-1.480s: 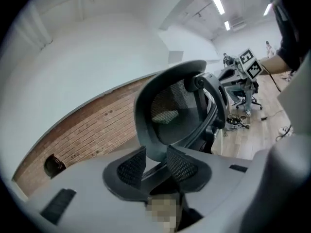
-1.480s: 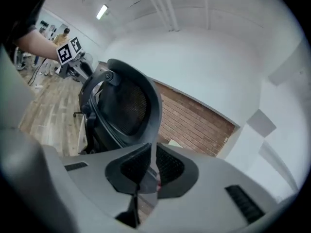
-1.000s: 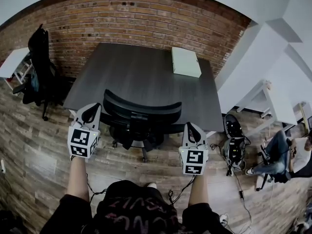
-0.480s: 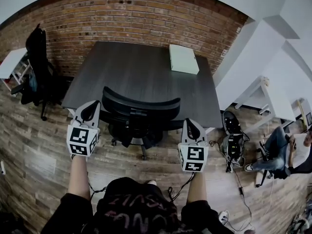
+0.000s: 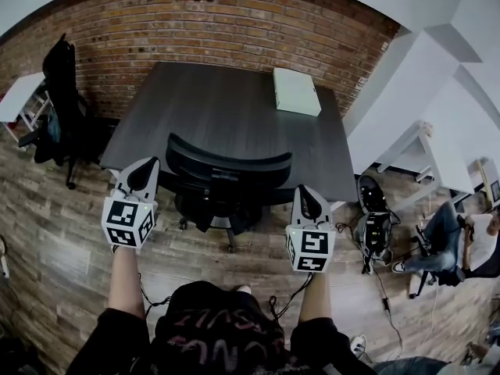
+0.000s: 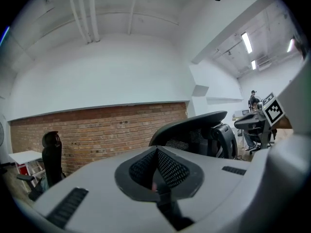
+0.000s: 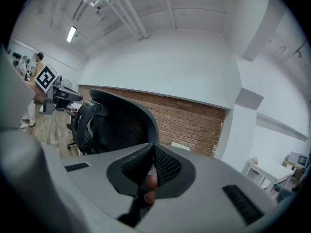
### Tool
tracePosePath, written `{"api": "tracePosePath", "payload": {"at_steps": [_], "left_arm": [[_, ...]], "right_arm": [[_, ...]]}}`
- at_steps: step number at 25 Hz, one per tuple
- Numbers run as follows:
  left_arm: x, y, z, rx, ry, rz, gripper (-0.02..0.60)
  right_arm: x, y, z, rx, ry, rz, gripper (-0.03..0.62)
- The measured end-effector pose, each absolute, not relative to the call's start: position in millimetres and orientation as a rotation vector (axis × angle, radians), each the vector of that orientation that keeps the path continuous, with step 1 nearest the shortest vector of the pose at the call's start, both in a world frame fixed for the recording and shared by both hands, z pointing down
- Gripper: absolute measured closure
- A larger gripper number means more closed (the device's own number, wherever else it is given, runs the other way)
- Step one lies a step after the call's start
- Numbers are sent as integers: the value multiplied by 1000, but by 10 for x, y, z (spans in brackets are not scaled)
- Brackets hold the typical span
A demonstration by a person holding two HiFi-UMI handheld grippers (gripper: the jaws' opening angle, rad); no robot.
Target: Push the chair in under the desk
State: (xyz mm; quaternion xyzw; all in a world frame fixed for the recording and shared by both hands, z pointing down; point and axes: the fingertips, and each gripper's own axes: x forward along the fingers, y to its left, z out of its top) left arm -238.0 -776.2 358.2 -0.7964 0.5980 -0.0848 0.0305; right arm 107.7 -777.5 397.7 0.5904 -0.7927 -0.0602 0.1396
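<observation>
A black mesh-backed office chair (image 5: 226, 180) stands at the near edge of the dark grey desk (image 5: 226, 116), its seat partly under the top and its back toward me. My left gripper (image 5: 144, 172) is shut and empty, just left of the chair's back. My right gripper (image 5: 306, 197) is shut and empty too, beside the chair's right armrest. I cannot tell whether either one touches the chair. In the left gripper view the chair's back (image 6: 194, 130) rises to the right past the closed jaws. In the right gripper view the chair's back (image 7: 116, 125) rises to the left.
A white box (image 5: 295, 91) lies on the desk's far right corner. A brick wall (image 5: 219, 30) runs behind the desk. A second black chair (image 5: 58, 104) stands at the left. A black bag (image 5: 375, 225), cables and a seated person (image 5: 453, 237) are on the right.
Hardly anything differs. My left gripper has drifted a little to the left, and both grippers have stayed shut beside the chair, which has not visibly moved.
</observation>
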Motion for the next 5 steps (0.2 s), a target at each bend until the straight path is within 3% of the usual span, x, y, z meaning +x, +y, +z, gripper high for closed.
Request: {"api": "tracePosePath", "payload": {"at_steps": [5], "left_arm": [[-2390,-7737,3562,-2451,1843,-253,568]], "right_arm": [[1031,-7790,3935,1695,-2323,-168,569]]}}
